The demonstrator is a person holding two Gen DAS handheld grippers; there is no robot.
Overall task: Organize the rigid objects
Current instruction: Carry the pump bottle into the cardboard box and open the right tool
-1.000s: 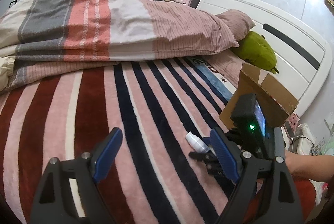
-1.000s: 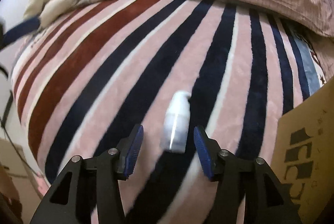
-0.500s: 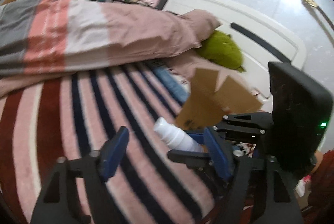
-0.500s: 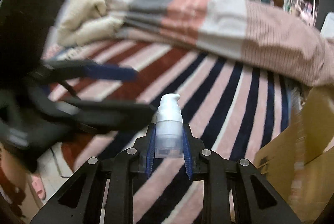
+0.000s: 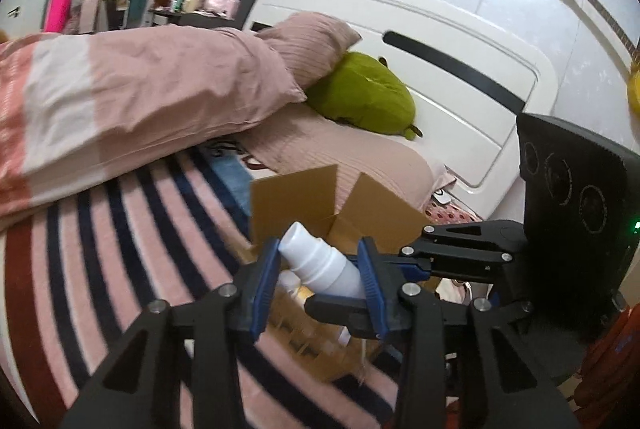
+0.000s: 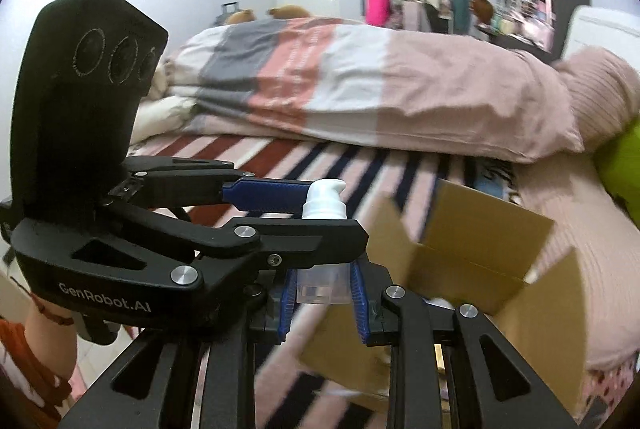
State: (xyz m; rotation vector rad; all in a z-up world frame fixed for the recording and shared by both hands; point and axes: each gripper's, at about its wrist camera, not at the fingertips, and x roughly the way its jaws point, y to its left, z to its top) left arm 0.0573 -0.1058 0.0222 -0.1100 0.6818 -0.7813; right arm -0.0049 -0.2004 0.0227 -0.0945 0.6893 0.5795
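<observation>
Bottle: small white plastic pump bottle with a clear base [image 6: 322,245] sits between both sets of tongs at once, held above the open brown cardboard box [image 6: 480,253] on the pink, navy and maroon striped blanket [image 5: 100,249].

Right gripper [image 6: 322,303]: blue pads narrowed onto the clear base, touching it on both sides. Bottle stands upright in this view, pump head pointing away from the camera along the fingers.

Left gripper [image 5: 318,287]: comes in crosswise, so the bottle's long axis lies across its fingers, pump head toward its left pad [image 5: 264,285], body against the right pad. Jaws are narrow around the upper white section. Whether both pads press or only bracket it, I cannot tell; the right wrist view shows one blue finger beside the pump head, the other crossing in front of the body.

Judgement: looks like a hand-over or two-handed steadying over the box. Box mouth lies just beyond and below the bottle, on the right gripper's side. Other pale items are dimly visible inside the box [image 5: 292,281].

Coming move turns on the axes being crossed: one grip must let go before the other can tip or lower the bottle in. Risk: twisting it if both stay tight.
</observation>
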